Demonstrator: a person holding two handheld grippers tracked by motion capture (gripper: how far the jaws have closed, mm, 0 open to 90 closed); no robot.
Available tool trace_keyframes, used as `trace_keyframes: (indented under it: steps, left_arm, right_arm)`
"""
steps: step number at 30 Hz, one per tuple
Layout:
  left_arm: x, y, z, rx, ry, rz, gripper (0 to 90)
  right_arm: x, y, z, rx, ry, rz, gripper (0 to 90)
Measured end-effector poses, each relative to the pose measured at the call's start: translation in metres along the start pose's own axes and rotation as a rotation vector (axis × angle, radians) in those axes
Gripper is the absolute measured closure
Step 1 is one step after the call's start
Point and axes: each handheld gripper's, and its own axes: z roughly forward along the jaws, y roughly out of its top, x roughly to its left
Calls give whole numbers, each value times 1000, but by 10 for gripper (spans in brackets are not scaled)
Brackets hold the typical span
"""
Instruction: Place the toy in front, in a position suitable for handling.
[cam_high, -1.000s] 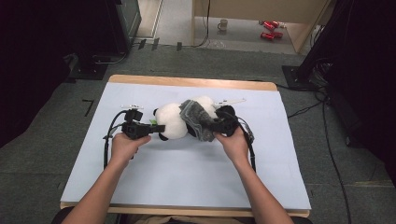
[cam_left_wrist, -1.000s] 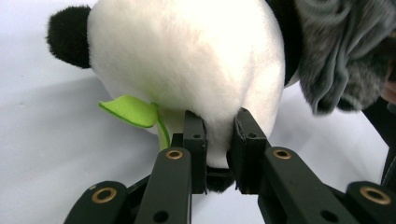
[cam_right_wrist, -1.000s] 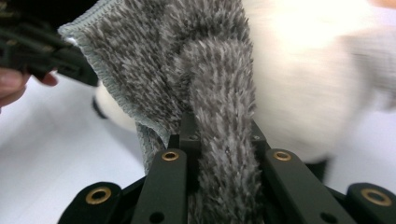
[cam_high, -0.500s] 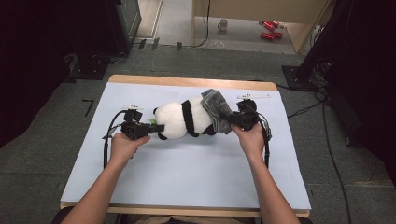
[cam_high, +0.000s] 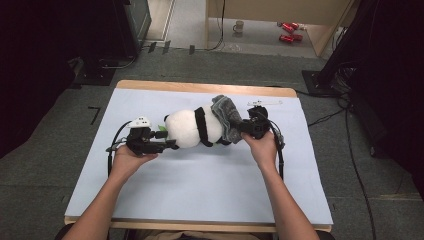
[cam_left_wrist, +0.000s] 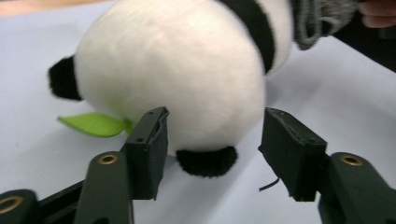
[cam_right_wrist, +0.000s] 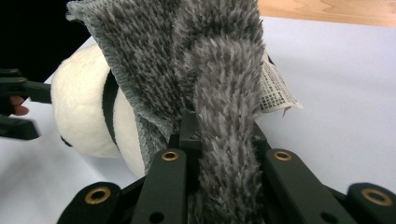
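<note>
Looks like a grey garment is being pulled off a panda plush; judged mid-way, not finished.

State now:
- Panda plush (cam_high: 192, 129) lies on its side mid-table on the pale blue sheet, head end toward the left, body running right.
- Grey fuzzy garment (cam_high: 227, 116) is bunched at the plush's right end, over the part past the black band. Most of the white body is bare, so I'd say the bulk of the pull is done. Whether the garment is fully free of the plush: can't tell, the two overlap in the high view.
- Right hand-held gripper (cam_high: 246, 128): jaws together, clamped on the grey garment. Right gripper view confirms it, pile is squeezed between the jaws (cam_right_wrist: 219, 154); a white care label (cam_right_wrist: 274, 93) hangs from the fabric.
- Left hand-held gripper (cam_high: 168, 145): jaws have just been opening and now stand apart, pads off the plush. In the left gripper view the plush's round white end (cam_left_wrist: 177, 74) sits between and just beyond the jaws, untouched. A green felt leaf (cam_left_wrist: 93, 123) pokes out beside it.

Left to do, my read: clear the garment from the plush's right end and set it down apart.

Count:
- 1 plush
- 1 garment
- 2 hand-held grippers
- 1 table (cam_high: 200, 87)
- far floor: 1 mug (cam_high: 239, 26)
</note>
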Motion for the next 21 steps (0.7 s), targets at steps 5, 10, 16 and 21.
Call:
trace_keyframes:
  steps: [5,10,16,21]
  left_arm:
    - [-7,-6,11,21,11,24,335]
    - [-9,-10,26,-11,70,57,297]
    - [-10,-12,41,-59,214,73,358]
    - [-8,-13,44,-70,249,42,480]
  right_arm:
    - [-1,2,4,-4,-6,-4,769]
    - [-1,4,4,-2,-7,2,764]
    - [-1,4,4,-7,-7,6,759]
    - [0,3,4,-8,-6,7,757]
